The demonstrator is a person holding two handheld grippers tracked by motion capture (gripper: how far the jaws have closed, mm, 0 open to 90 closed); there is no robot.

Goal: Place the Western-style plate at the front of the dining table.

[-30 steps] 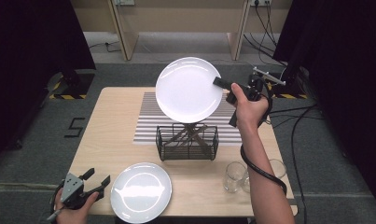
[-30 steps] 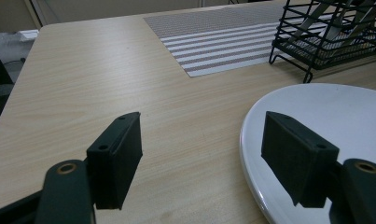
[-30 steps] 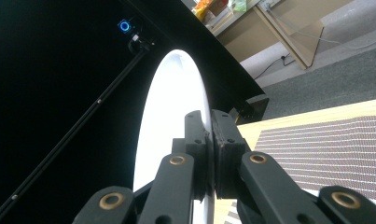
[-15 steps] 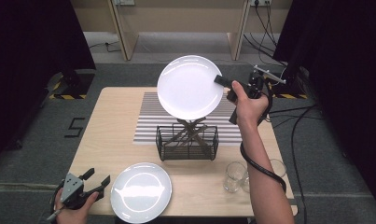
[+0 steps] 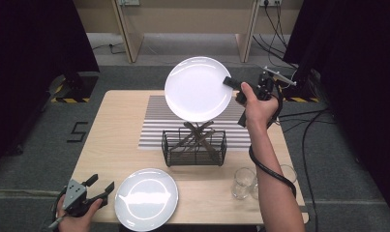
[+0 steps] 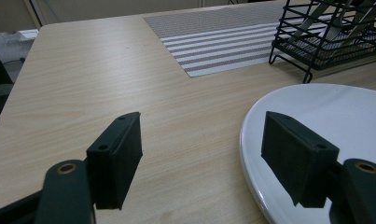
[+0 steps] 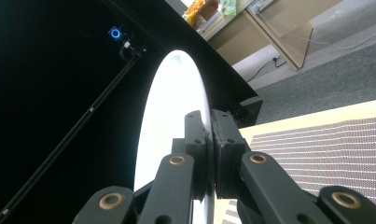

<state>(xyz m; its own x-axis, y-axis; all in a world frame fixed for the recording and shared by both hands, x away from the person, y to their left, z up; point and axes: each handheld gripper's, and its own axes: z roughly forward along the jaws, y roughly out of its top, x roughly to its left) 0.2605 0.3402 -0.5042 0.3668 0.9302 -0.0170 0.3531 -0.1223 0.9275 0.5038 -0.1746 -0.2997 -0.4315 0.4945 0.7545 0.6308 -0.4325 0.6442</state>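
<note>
High view, item one: right gripper [image 5: 230,82], jaws clamped on the rim of the raised plate [image 5: 198,89]; plate held on edge in the air, face toward the camera, above the rack [image 5: 194,147]; against the frames of a second ago its place differs barely, a slight drift toward the right, no descent; judged: carrying pause, plate not yet lowered into the rack.

Right gripper view, item two: both pads [image 7: 198,140] pressed flat on either side of the thin white rim; grip looks firm, plate [image 7: 169,121] seen nearly edge-on, tilted.

High view, item three: left gripper [image 5: 99,187], at the near-left table corner, jaws wide, nothing between them; unmoved since a second ago; second plate [image 5: 145,198] lies flat just beside it.

Left gripper view, item four: one pad [image 6: 297,156] over that plate's rim [image 6: 335,116], the other over bare table [image 6: 83,79]; no contact discernible.

Rack contents: wooden utensils, crossed. Two glasses [image 5: 244,182] near the right forearm; mat [image 5: 154,121] under the rack.

Meaning for the work: little has changed; the slotting of the raised plate is still ahead, likely then the flat one.
</note>
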